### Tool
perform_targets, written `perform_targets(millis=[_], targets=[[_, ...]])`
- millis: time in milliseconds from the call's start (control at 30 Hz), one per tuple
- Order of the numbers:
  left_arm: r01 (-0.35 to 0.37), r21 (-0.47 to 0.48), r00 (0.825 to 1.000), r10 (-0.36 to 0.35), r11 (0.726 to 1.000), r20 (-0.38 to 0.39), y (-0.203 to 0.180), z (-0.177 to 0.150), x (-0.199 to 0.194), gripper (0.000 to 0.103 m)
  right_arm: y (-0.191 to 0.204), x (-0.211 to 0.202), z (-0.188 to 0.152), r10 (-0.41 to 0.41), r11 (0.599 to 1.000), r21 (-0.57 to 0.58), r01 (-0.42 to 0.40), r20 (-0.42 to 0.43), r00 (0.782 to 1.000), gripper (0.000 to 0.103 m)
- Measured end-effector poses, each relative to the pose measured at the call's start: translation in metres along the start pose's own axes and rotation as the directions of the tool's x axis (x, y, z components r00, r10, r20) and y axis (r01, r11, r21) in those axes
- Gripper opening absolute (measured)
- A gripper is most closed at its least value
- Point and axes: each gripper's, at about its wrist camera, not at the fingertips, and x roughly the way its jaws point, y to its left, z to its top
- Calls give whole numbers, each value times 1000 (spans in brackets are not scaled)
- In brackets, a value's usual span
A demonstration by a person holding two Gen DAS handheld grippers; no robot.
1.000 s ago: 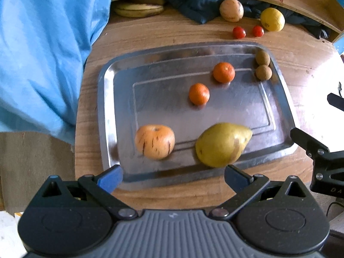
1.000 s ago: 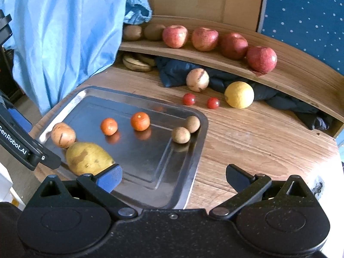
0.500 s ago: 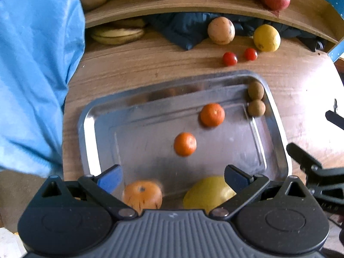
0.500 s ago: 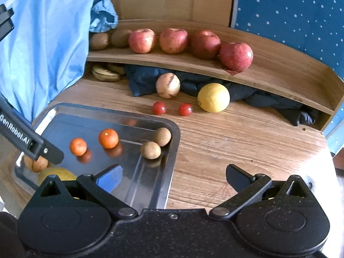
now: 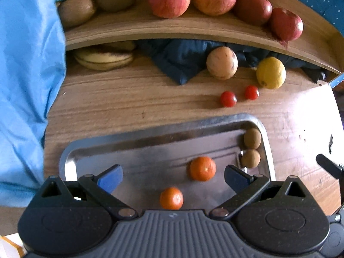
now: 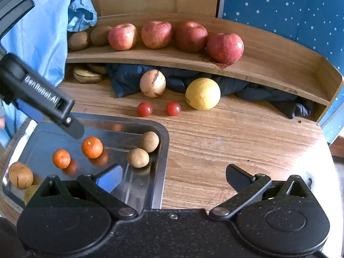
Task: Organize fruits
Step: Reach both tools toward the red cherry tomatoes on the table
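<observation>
A steel tray (image 5: 150, 132) holds two small oranges (image 5: 202, 168) (image 5: 171, 198) and two brown kiwis (image 5: 252, 138) (image 5: 250, 158) in its far right corner. My left gripper (image 5: 173, 177) hovers open over the tray with the oranges between its fingers, touching neither. My right gripper (image 6: 173, 177) is open and holds nothing, above the tray's right rim (image 6: 165, 150) and bare table. In the right wrist view a tan speckled fruit (image 6: 20, 175) and a yellow pear (image 6: 30, 193) lie at the tray's near left. Two cherry tomatoes (image 6: 144, 109) (image 6: 173, 108), a lemon (image 6: 203, 93) and a tan round fruit (image 6: 152, 83) sit on the table beyond.
A curved wooden shelf (image 6: 268, 64) at the back carries several red apples (image 6: 156, 34) and two kiwis (image 6: 78, 40). Beneath it lie bananas (image 6: 87, 76) and a dark cloth (image 6: 258, 92). Blue fabric (image 5: 25, 86) hangs at the left. The table's edge runs close on the right.
Both grippers have moved forward toward the shelf. The pear and tan fruit have slipped below the left wrist view. The fruits have not moved, and both grippers stayed open.
</observation>
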Motion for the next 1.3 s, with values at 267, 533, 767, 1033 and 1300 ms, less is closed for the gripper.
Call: perform_targets(millis=[267, 533, 767, 1033, 1300], targets=[[20, 45, 1000, -20, 999, 5, -14, 26, 17, 102, 1, 13, 4, -39, 999, 24, 40, -29, 999, 102], [48, 72, 999, -49, 996, 10, -28, 53, 37, 102, -4, 25, 10, -92, 994, 50, 93, -25, 995, 102], [65, 104, 998, -65, 992, -5, -33, 66, 57, 102, -10, 36, 19, -128, 991, 38, 128, -14, 992, 102], [76, 116, 997, -76, 990, -3, -38, 76, 70, 102, -14, 51, 32, -145, 989, 11, 145, 4, 989, 102], [116, 126, 993, -117, 985, -1, -42, 85, 75, 102, -9, 66, 46, -132, 991, -34, 133, 28, 991, 96]])
